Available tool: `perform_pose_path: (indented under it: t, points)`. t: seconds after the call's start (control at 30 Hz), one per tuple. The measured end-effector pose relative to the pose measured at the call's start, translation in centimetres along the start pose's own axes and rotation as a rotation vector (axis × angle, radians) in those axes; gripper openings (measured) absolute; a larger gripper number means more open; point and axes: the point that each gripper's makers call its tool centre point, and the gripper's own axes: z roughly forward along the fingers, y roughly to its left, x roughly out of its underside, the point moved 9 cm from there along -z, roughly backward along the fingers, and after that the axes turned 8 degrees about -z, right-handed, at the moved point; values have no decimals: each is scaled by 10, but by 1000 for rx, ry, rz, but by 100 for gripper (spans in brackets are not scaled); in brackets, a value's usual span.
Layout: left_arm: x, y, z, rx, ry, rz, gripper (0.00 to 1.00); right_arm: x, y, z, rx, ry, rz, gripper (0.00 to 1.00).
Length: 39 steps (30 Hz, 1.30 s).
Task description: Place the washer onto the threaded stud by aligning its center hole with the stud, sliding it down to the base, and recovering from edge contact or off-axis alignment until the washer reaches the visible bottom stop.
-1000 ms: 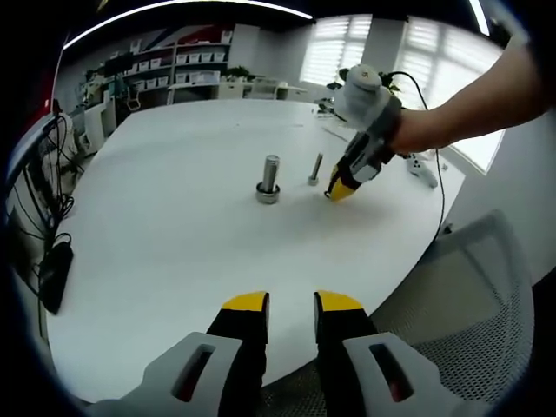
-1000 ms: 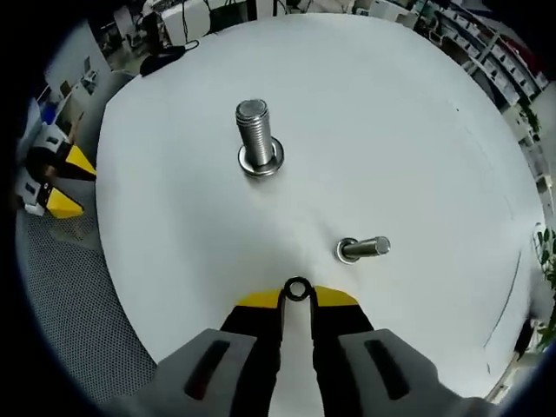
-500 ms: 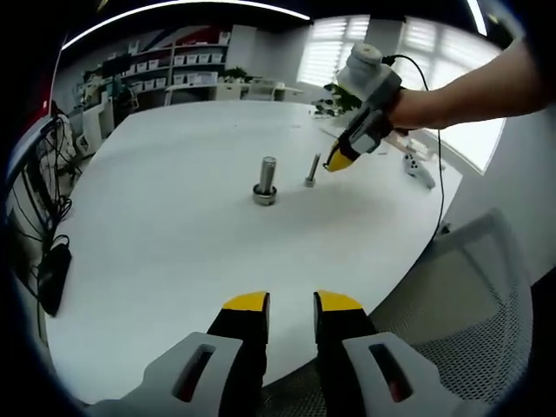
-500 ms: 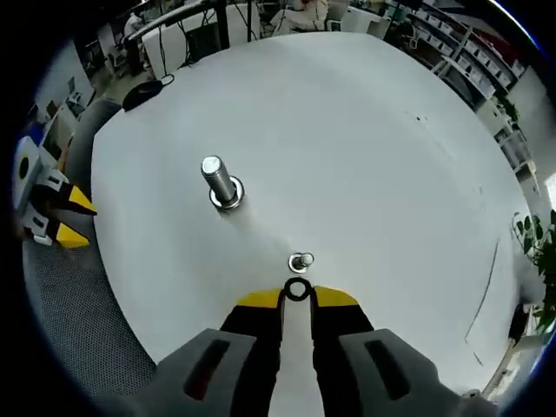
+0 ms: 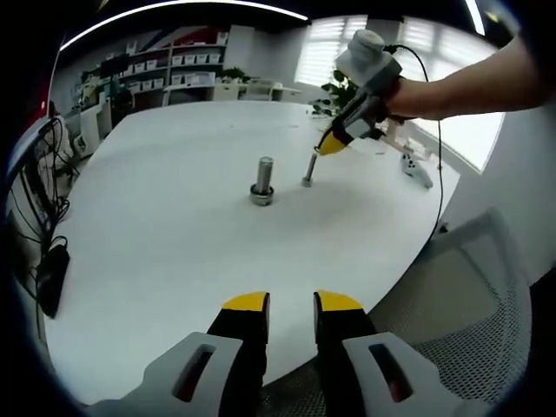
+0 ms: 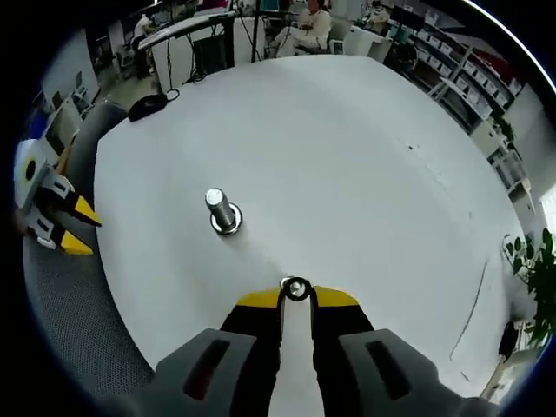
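Jaws of the right gripper (image 6: 296, 298) clench the washer (image 6: 296, 289) over the thin stud (image 5: 309, 169); left gripper (image 5: 291, 302) jaws released.

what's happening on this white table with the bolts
A person is working with two handheld grippers. The right gripper pinches a small washer at its tips and holds it right over the top of the thin threaded stud standing on the white table; it is not yet down at the base. A thicker bolt stands nearby. The left gripper hangs back over the near table edge, holding nothing.
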Motion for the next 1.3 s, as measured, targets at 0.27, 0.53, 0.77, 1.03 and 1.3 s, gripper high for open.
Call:
perform_pose_path:
  t: [0.27,0.53,0.77,1.03,1.3]
  points:
    - [0,0,0,-2,5,3,18,-1,0,6,-13,20,-8,14]
    - [0,0,0,-5,6,3,18,3,-2,21,-57,63,-9,14]
    - [1,1,0,-13,14,1,18,6,1,35,-80,95,-12,14]
    - [2,2,0,-22,18,0,17,11,3,46,-94,107,-2,14]
    - [2,3,0,-40,22,1,17,12,2,49,-106,87,30,15]
